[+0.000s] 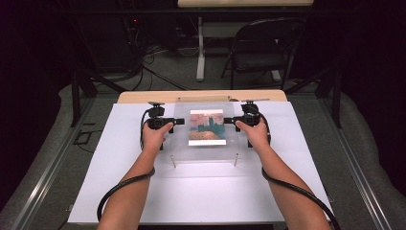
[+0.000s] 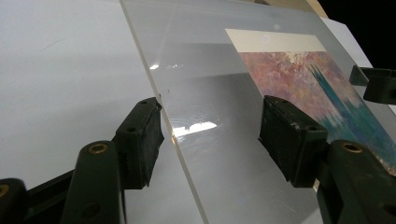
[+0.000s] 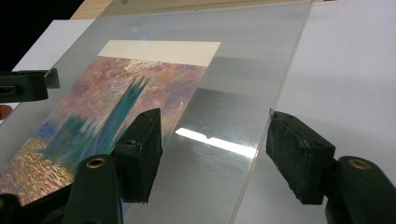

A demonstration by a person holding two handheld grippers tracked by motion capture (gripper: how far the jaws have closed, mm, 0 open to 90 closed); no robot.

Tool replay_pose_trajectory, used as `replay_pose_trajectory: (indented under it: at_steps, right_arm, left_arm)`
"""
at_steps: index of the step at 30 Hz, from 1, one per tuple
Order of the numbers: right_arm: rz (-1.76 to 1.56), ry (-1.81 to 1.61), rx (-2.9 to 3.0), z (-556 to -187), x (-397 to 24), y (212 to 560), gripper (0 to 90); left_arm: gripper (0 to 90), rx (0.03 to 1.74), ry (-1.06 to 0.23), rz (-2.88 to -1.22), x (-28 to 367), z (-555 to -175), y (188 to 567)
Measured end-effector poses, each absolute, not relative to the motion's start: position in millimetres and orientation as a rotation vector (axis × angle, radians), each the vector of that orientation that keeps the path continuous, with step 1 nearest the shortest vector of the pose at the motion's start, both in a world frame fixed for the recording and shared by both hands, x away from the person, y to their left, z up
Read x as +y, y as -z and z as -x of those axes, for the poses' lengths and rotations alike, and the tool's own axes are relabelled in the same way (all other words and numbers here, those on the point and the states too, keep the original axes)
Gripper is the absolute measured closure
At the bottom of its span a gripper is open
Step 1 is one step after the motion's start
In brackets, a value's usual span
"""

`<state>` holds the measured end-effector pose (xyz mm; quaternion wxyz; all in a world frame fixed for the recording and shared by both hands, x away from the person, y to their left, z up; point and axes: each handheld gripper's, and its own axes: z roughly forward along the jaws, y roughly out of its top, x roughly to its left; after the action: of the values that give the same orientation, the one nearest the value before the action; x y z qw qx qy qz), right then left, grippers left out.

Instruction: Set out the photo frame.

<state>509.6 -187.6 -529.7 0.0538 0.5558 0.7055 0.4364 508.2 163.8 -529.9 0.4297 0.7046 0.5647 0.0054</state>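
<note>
A person stands at the table with a gripper in each hand, one at either side edge of a clear acrylic sheet that lies over a painted print near the table's middle. The left gripper reaches in from nine o'clock, the right gripper from three o'clock. In the left gripper view the fingers stand apart astride the sheet's edge, one pad above the pane and one outside it, neither pressing on it; in the right gripper view the fingers are likewise apart, the edge running between them untouched. Two small standoff posts show at the sheet's near edge, towards six o'clock. The step in hand looks like taking hold of both edges. Done well, that means closing both sides together and evenly, pads flat to the pane, since a one-sided pinch could skew the sheet and drag the print beneath it.
</note>
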Motion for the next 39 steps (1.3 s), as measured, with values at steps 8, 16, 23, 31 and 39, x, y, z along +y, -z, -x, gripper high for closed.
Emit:
replay_pose_trajectory:
  at_steps: [8,16,23,31,39]
  right_arm:
    - [-1.650,-1.324,2.151,-505.1,-188.8,521.4,37.1]
    - [-1.620,-1.320,2.152,-501.1,-188.4,514.0,37.9]
    - [-1.589,-1.300,2.166,-496.7,-188.9,504.0,39.3]
    - [-1.550,-1.304,2.174,-491.2,-190.8,494.1,43.0]
    - [-1.523,-1.303,2.179,-484.7,-193.0,484.6,46.9]
  left_arm:
    - [42.3,1.398,-0.025,-1.765,165.0,-505.2,520.9]
    - [43.6,1.387,-0.039,-1.781,165.3,-501.8,512.2]
    - [46.2,1.364,-0.050,-1.794,166.7,-498.0,502.9]
    - [50.0,1.340,-0.053,-1.797,170.7,-492.0,493.1]
    - [53.6,1.312,-0.057,-1.811,174.4,-486.1,483.7]
